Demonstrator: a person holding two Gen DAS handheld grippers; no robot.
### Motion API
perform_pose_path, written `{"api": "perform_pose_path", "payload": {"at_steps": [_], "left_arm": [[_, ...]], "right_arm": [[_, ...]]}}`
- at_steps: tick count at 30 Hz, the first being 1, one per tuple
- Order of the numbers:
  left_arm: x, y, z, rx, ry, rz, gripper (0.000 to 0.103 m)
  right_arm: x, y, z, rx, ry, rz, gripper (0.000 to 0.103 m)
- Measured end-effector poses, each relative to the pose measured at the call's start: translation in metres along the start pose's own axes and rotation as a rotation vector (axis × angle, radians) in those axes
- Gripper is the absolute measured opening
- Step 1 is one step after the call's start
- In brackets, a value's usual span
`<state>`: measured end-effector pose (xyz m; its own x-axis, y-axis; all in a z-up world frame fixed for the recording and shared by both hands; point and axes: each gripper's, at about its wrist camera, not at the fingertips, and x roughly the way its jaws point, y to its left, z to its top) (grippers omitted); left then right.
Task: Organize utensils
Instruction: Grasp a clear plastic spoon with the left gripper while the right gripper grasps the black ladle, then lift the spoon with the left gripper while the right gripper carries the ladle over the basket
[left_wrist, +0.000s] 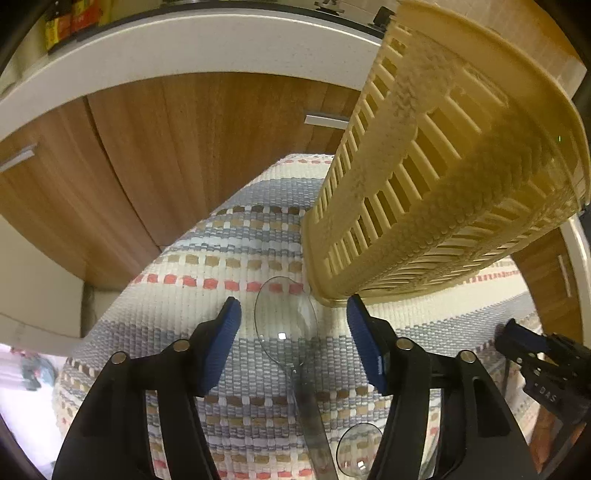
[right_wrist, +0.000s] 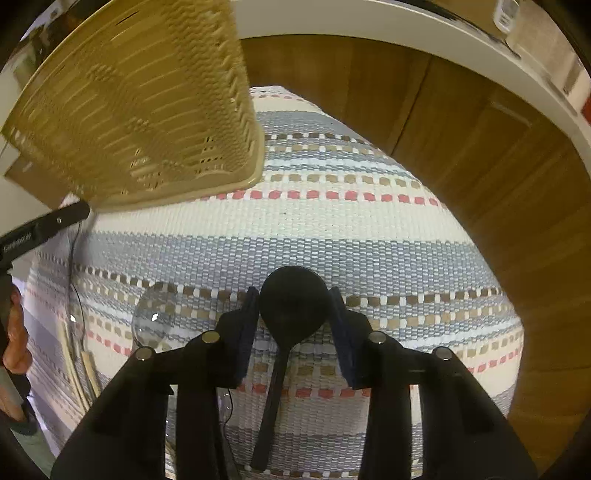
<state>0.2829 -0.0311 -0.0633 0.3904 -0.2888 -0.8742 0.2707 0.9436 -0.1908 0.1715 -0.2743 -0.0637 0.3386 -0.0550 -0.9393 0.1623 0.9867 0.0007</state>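
Though the slatted basket (left_wrist: 436, 177) stands ready on the striped mat (left_wrist: 236, 258), its inside is hidden and nothing shows as sorted yet. Left tongs (left_wrist: 293, 332) hang spread wide over a clear spoon (left_wrist: 286, 325), gripping nothing. Right tongs (right_wrist: 293, 317) are parted beside a black spoon (right_wrist: 291, 306), seemingly unclenched; both spoons lie on the mat.

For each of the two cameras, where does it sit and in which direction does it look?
Left wrist: on the left gripper, facing down along its open fingers at a clear spoon on the woven mat.
Right wrist: on the right gripper, over a black spoon; a hand shows at the left edge.
Shared: mat, beige basket, wooden cabinets.
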Motion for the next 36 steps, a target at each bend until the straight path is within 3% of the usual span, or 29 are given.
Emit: {"api": "perform_pose_path", "payload": {"at_steps": [3,5,9,14,21,26,31,36], "left_arm": [[-0.002,-0.007,-0.002,0.012,-0.002,0.042,0.045],[-0.003,-0.011,-0.002,0.022,0.006,0.088,0.032],[-0.006,-0.016,-0.001,0.026,0.029,0.081,0.032],[-0.024,-0.011,-0.012,-0.023,-0.042,0.03,0.031],[-0.112,-0.009,-0.025,-0.045,-0.275,-0.046,0.031],[-0.196,-0.021,-0.012,-0.008,-0.528,-0.098,0.031],[-0.243,-0.055,0.012,0.026,-0.731,-0.025,0.031],[-0.258,-0.076,0.033,0.057,-0.812,0.004,0.031]], "right_arm": [[-0.001,0.002,-0.001,-0.006,-0.004,0.009,0.035],[-0.002,0.003,-0.002,-0.01,-0.006,0.017,0.035],[-0.002,0.004,-0.006,-0.031,-0.017,0.033,0.034],[-0.027,-0.001,-0.017,-0.054,-0.109,0.084,0.034],[-0.088,-0.013,-0.019,-0.08,-0.336,0.15,0.034],[-0.13,-0.011,-0.002,-0.081,-0.505,0.198,0.034],[-0.179,0.005,0.024,-0.134,-0.72,0.14,0.034],[-0.196,0.023,0.06,-0.125,-0.871,0.118,0.034]]}}
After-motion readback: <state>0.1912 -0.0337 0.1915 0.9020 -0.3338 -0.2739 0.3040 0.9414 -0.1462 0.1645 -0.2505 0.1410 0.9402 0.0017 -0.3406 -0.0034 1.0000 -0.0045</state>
